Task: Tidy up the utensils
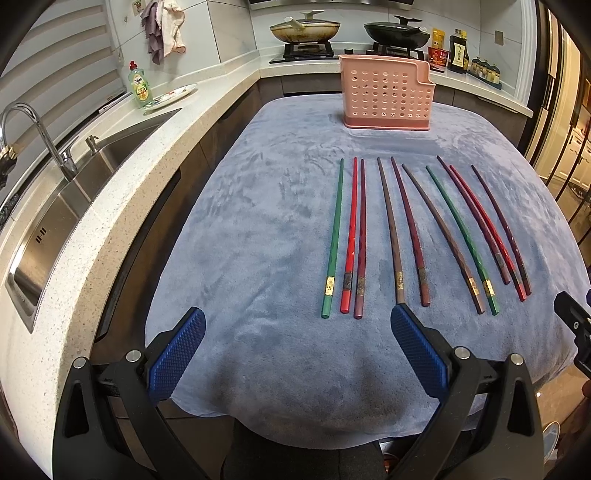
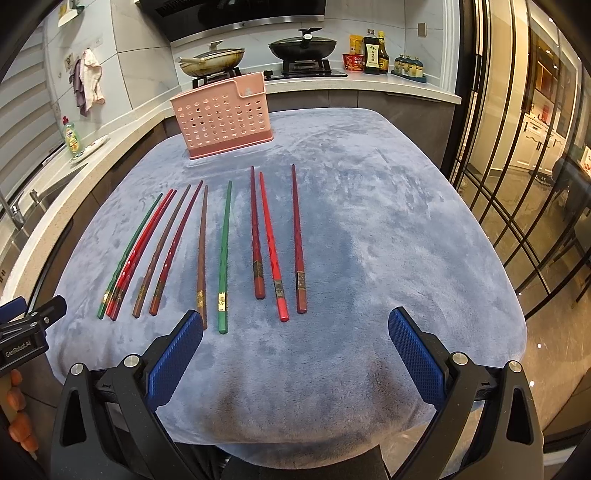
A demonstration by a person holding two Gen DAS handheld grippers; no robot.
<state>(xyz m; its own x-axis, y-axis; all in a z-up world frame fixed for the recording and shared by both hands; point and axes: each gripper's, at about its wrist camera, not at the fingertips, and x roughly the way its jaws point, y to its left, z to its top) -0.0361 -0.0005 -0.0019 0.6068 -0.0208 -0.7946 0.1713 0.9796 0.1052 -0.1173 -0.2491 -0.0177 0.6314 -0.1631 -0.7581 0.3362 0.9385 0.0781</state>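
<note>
Several chopsticks in green, red, brown and dark red lie side by side on a blue-grey cloth [image 1: 258, 229], tips pointing away; they show in the left wrist view [image 1: 399, 236] and the right wrist view [image 2: 221, 254]. A pink perforated utensil holder [image 1: 386, 94] stands upright behind them, also in the right wrist view [image 2: 225, 114]. My left gripper [image 1: 297, 325] is open and empty, at the thick ends of the left chopsticks. My right gripper [image 2: 295, 328] is open and empty, at the near ends of the right chopsticks.
A steel sink [image 1: 66, 206] with a tap [image 1: 33, 129] lies left of the table, with a dish soap bottle [image 1: 140, 86] and a plate behind. Two pans [image 1: 304, 27] sit on the stove at the back, sauce bottles [image 1: 458, 48] beside them. A glass partition [image 2: 517, 184] runs along the right.
</note>
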